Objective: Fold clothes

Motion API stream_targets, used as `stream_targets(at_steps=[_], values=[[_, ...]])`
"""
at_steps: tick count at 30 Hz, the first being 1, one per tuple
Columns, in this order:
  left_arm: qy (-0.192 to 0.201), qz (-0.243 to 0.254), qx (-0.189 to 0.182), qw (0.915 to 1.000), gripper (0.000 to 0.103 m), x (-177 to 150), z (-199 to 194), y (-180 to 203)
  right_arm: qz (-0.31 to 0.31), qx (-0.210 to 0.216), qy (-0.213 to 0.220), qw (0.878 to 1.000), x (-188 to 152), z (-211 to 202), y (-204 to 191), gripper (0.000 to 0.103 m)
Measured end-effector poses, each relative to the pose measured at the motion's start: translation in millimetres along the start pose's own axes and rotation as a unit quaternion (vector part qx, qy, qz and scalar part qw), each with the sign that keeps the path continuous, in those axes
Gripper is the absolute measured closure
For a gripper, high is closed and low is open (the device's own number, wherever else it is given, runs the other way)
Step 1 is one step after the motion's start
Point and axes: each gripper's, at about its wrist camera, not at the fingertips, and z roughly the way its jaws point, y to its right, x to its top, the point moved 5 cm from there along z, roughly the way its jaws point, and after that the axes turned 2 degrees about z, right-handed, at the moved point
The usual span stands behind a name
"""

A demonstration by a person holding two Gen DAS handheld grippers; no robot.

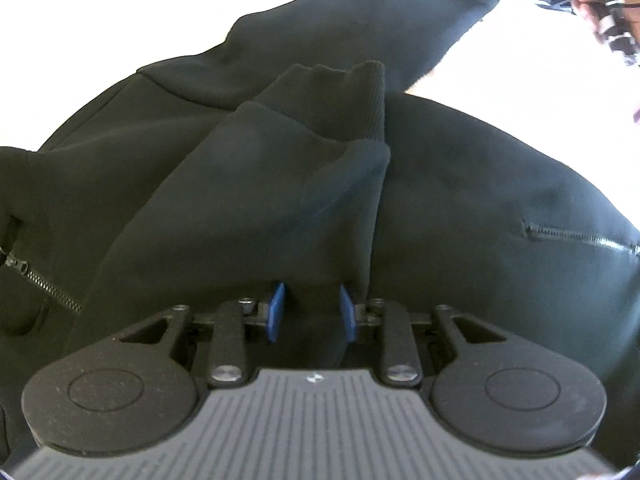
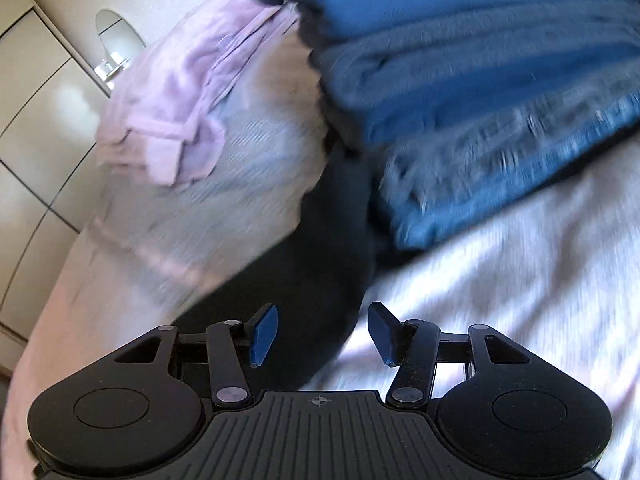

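Note:
A black zip-up jacket (image 1: 460, 184) lies spread on a white surface and fills the left wrist view. One sleeve (image 1: 256, 200) with a ribbed cuff (image 1: 356, 96) is folded across the body. My left gripper (image 1: 312, 312) sits at the base of that sleeve, blue pads on either side of a fold of its cloth. The other sleeve (image 1: 380, 16) stretches to the far right. My right gripper (image 2: 320, 334) is open and empty above a strip of black cloth (image 2: 316, 248), in a blurred view.
A pile of blue clothes (image 2: 480, 92) lies ahead of the right gripper, with a lilac garment (image 2: 180, 92) and a pale striped one (image 2: 224, 184) to its left. A white sheet (image 2: 500, 280) covers the surface. Pale cabinet doors (image 2: 36, 120) stand at far left.

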Motion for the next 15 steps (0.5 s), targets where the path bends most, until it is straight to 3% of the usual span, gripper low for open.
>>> stream_targets(at_steps=[5,6,7,11,15], values=[[-0.006,-0.005,0.011,0.9999,0.075,-5,-15,-4,-0.032,-0.003,0.007,0.999,18,30,-4,0.052],[-0.003,-0.009,0.016,0.9998,0.075,-6,-20,-5,-0.041,-0.003,0.012,0.999,18,31,-8,0.063],[0.001,-0.016,0.019,0.9997,0.075,-8,-26,-6,-0.048,-0.001,0.015,0.999,19,28,-11,0.093],[0.022,-0.054,0.038,0.9976,0.074,-22,-59,-11,-0.089,0.059,0.026,0.994,15,11,-57,0.095],[0.044,-0.103,0.073,0.9911,0.074,-46,-96,-21,-0.159,0.162,0.046,0.973,2,-29,-149,0.096]])
